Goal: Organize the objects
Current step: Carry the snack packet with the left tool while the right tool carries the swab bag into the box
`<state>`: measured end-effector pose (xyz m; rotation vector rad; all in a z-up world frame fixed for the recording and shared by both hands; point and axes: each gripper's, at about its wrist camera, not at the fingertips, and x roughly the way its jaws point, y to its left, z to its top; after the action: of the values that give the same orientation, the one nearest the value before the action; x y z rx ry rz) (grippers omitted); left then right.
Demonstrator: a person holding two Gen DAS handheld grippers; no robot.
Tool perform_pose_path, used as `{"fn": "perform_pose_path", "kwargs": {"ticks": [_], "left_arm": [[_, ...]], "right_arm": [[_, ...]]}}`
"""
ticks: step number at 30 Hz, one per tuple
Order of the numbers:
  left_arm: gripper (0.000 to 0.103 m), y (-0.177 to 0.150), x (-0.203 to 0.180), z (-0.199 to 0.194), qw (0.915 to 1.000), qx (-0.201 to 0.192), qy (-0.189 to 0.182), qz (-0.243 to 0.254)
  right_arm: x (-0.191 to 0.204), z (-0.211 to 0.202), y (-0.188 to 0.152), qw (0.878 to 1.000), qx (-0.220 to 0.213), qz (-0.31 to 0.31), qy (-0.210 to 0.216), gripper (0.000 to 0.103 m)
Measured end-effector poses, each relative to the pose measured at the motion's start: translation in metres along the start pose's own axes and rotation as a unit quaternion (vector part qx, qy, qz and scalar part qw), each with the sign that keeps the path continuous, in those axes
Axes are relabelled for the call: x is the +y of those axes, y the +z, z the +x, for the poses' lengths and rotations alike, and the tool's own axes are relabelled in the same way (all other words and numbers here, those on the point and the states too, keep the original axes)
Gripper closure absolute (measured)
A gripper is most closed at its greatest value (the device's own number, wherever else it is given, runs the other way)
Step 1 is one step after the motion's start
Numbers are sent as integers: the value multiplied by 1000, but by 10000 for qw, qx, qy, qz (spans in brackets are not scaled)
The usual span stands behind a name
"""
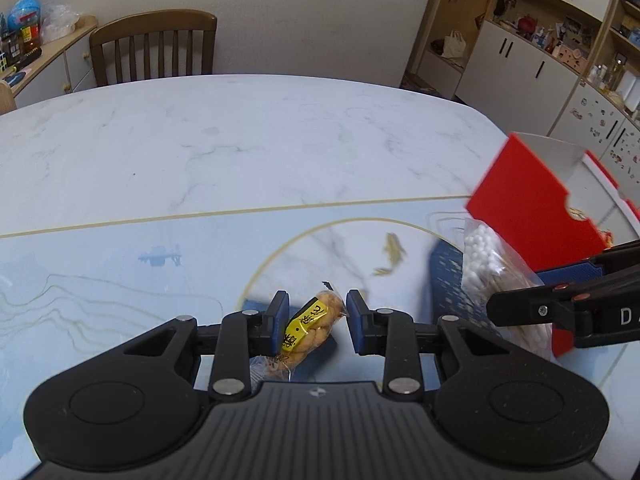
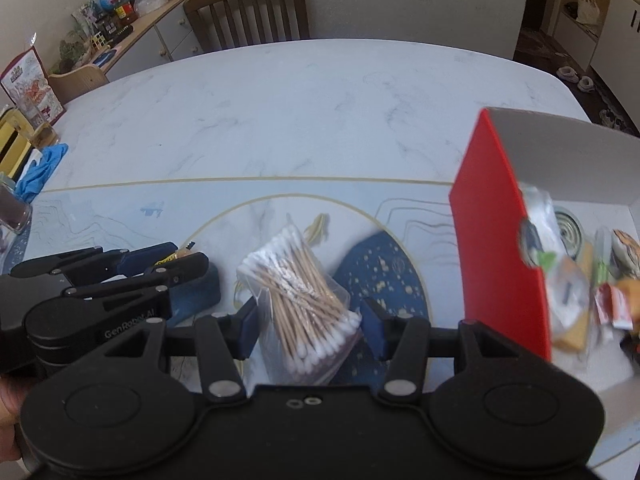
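Observation:
A twisted dough snack in a clear wrapper with a yellow label (image 1: pixel 308 328) hangs above the table, and my left gripper (image 1: pixel 318 308) is shut on it. My right gripper (image 2: pixel 310 320) is shut on a clear bag of cotton swabs (image 2: pixel 304 292), also lifted off the table. An open red box (image 2: pixel 500 240) with white inner walls stands to the right and holds several packets (image 2: pixel 568 292). In the left wrist view the swab bag (image 1: pixel 484 264) and the red box (image 1: pixel 528 208) are at the right. The left gripper's fingers (image 2: pixel 160 260) show in the right wrist view.
The marble-patterned table (image 1: pixel 240 140) carries a printed mat with dark blue patches (image 2: pixel 384 276). A blue cloth (image 2: pixel 40 168) and a glass jar (image 2: pixel 14 208) sit at its left edge. A wooden chair (image 1: pixel 156 48) stands behind, a cluttered sideboard (image 2: pixel 120 28) to the left, and cupboards (image 1: pixel 540 60) to the right.

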<state>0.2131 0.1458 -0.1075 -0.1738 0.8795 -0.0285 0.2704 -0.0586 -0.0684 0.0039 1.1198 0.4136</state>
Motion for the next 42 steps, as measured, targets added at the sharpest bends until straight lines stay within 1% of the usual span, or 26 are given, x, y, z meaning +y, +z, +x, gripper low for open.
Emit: {"fn": "perform_pose_path", "kwargs": {"ticks": [3,10,15,20,26,32,37,42], "left_arm": [[74,-5,-10,-13,10000,37,-14,16],[74,-10,-44,-42,10000,-16,-61,72],[74,-6,-75,-55,9997,-129,-130,131],[74,1,-113,-64,9991,-251,-227,267],[74,12,-159,-62,9980,-331,-324,424],[74,28,-211,-56,9954,-419,-440,736],[73,43,-253,-42,9927,-410,-526,1005],[73,54,-283,-23,9906,-358,-524,1211]], "right_arm": [[-5,-16,-11,9999,-80,6,69,51],[-25,-47,-32,9993,-323,71,194,51],[-47,-67,-43,9985,-460,97,272,51],[-78,-88,-48,9973,-632,180,317,51],[-121,-107,-51,9956,-784,356,359,51],[-172,-122,-46,9929,-979,623,264,51],[-209,-128,-35,9903,-1146,776,151,51],[-237,-126,-23,9886,-1257,831,-56,51]]}}
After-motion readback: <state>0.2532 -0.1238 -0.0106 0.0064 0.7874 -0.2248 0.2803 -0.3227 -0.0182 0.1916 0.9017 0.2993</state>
